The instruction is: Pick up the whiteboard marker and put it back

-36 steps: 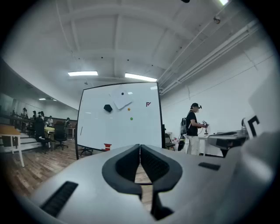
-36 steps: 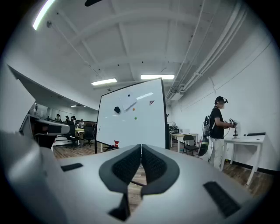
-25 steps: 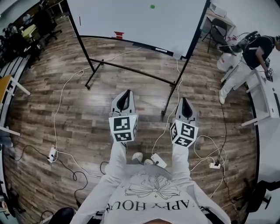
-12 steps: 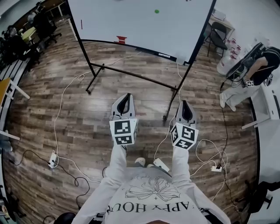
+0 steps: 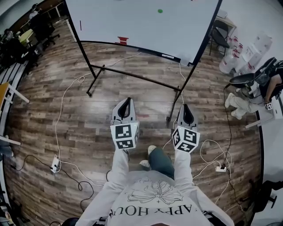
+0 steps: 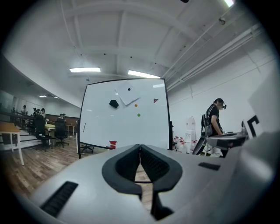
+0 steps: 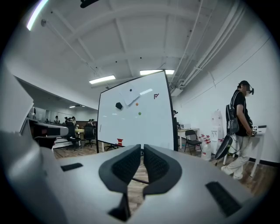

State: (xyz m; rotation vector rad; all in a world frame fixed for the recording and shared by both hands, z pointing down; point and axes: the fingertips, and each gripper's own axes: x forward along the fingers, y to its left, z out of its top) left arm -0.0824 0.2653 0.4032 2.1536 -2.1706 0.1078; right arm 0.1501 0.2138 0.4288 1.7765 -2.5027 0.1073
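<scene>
Two grippers over floor (image 5: 66,132) | left gripper (image 5: 128,100) jaws together, empty | right gripper (image 5: 185,107) jaws nearly together, empty | whiteboard (image 5: 132,22) ahead, well apart | thin dark stick (image 5: 80,24) by its left edge, marker or not: cannot tell

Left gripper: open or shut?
Shut. In its own view the left gripper has its jaws meeting at the tips, with nothing between them.

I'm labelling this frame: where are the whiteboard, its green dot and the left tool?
whiteboard (image 5: 132,22), head view, bare white face.
green dot (image 5: 160,11), head view, its centre.
left tool (image 6: 140,149), left gripper view, between its fingertips.
</scene>
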